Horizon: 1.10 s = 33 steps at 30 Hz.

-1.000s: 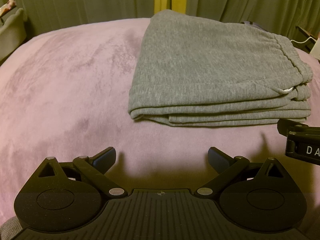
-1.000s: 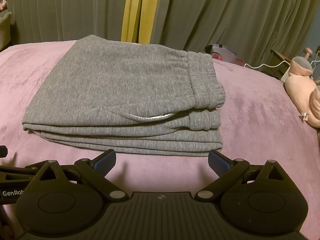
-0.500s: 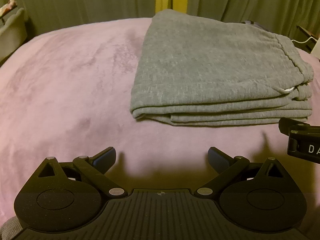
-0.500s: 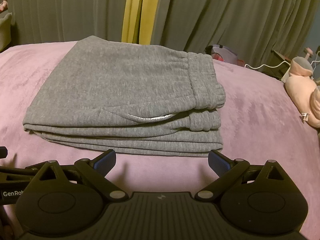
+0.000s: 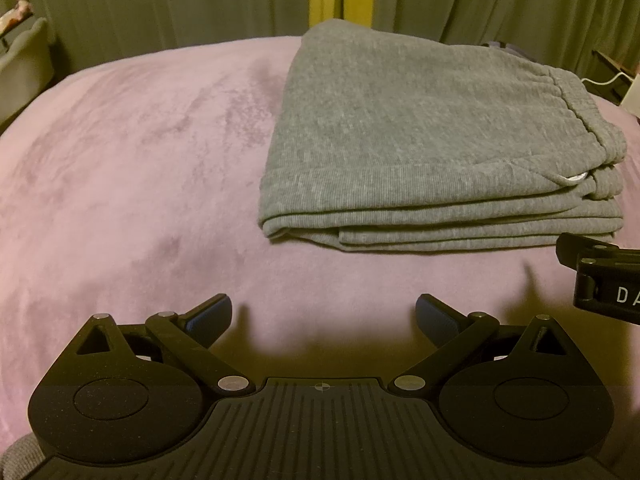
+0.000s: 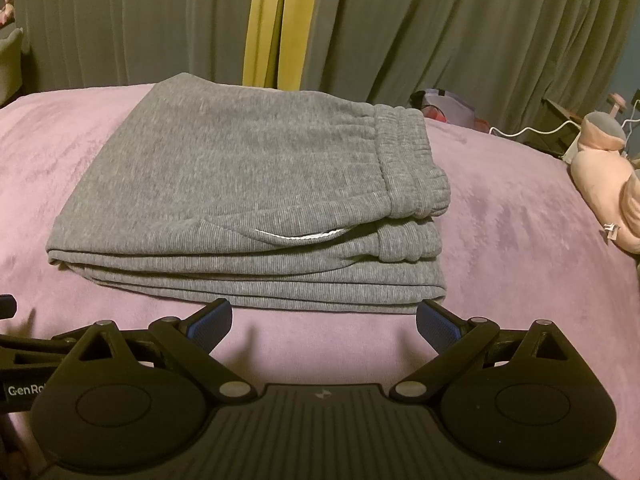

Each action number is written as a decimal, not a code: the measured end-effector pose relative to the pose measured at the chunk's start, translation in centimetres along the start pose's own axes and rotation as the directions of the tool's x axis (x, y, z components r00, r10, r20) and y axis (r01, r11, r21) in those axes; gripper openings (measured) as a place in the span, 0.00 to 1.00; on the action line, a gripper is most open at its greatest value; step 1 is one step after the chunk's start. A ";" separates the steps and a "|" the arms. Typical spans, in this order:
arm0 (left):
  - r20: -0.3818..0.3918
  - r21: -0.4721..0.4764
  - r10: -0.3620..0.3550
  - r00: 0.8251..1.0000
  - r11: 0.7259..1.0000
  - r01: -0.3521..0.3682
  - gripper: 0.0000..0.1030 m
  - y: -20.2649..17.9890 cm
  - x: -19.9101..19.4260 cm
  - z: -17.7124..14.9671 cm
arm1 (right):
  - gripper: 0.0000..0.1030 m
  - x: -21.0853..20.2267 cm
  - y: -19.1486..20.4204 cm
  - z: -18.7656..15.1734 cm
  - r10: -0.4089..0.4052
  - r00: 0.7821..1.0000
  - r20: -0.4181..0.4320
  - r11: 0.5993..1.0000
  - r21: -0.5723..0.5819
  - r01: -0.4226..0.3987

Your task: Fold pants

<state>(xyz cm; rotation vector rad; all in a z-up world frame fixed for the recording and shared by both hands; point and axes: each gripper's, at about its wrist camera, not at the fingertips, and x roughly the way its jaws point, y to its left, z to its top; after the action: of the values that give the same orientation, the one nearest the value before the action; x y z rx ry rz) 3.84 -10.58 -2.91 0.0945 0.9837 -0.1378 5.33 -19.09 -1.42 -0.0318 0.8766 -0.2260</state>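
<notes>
Grey pants [image 6: 248, 200] lie folded on the pink bed [image 6: 520, 240], long axis 9-to-3. Right tongs [image 6: 324, 316], spread, sit nearer at 12; left tongs [image 5: 324, 314], spread, see them toward 1.

The left gripper [image 5: 324, 320] has shifted slightly leftward.

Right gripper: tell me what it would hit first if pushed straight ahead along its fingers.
Probably the near edge of the folded grey pants on the pink blanket. The right gripper is open and empty, with the stacked layers directly ahead. Its height above the blanket is unclear, so it might brush the blanket first.
</notes>
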 end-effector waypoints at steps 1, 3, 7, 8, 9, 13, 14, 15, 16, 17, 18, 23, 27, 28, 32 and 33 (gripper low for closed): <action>-0.001 0.000 0.001 1.000 1.000 -0.001 0.99 0.0 0.0 0.0 | 0.96 0.0 0.0 0.0 0.000 1.000 0.000 1.000 0.001 0.000; 0.000 0.001 0.002 1.000 1.000 -0.002 0.99 -0.1 0.0 0.0 | 0.96 0.0 0.0 0.0 0.000 1.000 0.001 1.000 0.001 0.000; -0.001 0.001 0.002 1.000 1.000 -0.002 0.99 0.0 0.0 0.0 | 0.96 0.0 -0.1 0.0 0.002 1.000 0.002 1.000 0.004 -0.002; -0.001 0.001 0.002 1.000 1.000 -0.002 0.99 -0.1 0.0 0.0 | 0.96 0.0 -0.1 0.0 0.002 1.000 0.002 1.000 0.005 -0.002; 0.000 0.001 0.003 1.000 1.000 -0.003 0.99 -0.1 0.0 0.0 | 0.96 0.0 -0.1 0.0 0.002 1.000 0.003 1.000 0.006 -0.002; 0.001 0.002 0.004 1.000 1.000 -0.004 0.99 -0.1 0.0 0.0 | 0.96 0.0 -0.2 0.0 0.003 1.000 0.004 1.000 0.008 -0.003; 0.000 0.002 0.003 1.000 1.000 -0.003 0.99 -0.1 0.0 0.0 | 0.96 0.0 -0.1 0.0 0.004 1.000 0.004 1.000 0.008 -0.004; 0.000 0.002 0.003 1.000 1.000 -0.003 0.99 -0.1 0.0 0.0 | 0.96 0.0 -0.2 0.0 0.004 1.000 0.004 1.000 0.007 -0.004; 0.000 0.002 0.004 1.000 1.000 -0.004 0.99 -0.1 0.0 0.0 | 0.96 0.0 -0.2 0.0 0.003 1.000 0.004 1.000 0.007 -0.003; 0.000 0.003 0.005 1.000 1.000 -0.005 0.99 -0.1 0.0 0.0 | 0.96 0.0 -0.1 0.0 0.003 1.000 0.004 1.000 0.007 -0.003; 0.000 0.003 0.004 1.000 1.000 -0.004 0.99 -0.1 0.0 0.0 | 0.96 0.0 -0.1 0.0 0.004 1.000 0.003 1.000 0.007 -0.004; 0.000 0.003 0.005 1.000 1.000 -0.005 0.99 -0.1 0.0 0.0 | 0.96 0.0 -0.1 0.0 0.003 1.000 0.005 1.000 0.008 -0.003; -0.001 0.004 0.005 1.000 1.000 -0.005 0.99 -0.1 0.0 0.0 | 0.96 0.0 -0.1 0.0 0.004 1.000 0.004 1.000 0.010 -0.004; 0.000 0.004 0.005 1.000 1.000 -0.005 0.99 -0.1 0.0 0.0 | 0.96 0.0 -0.1 0.0 0.003 1.000 0.004 1.000 0.009 -0.003; 0.000 0.004 0.006 1.000 1.000 -0.006 0.99 -0.1 0.0 0.0 | 0.96 0.0 -0.1 0.0 0.004 1.000 0.005 1.000 0.009 -0.004; 0.000 0.004 0.006 1.000 1.000 -0.006 0.99 -0.1 0.0 0.0 | 0.96 0.0 -0.2 0.0 0.005 1.000 0.004 1.000 0.010 -0.005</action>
<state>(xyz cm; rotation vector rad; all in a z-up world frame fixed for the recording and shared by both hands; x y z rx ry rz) 3.79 -10.70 -2.92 0.1011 0.9832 -0.1347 5.28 -19.26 -1.37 -0.0210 0.8712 -0.2251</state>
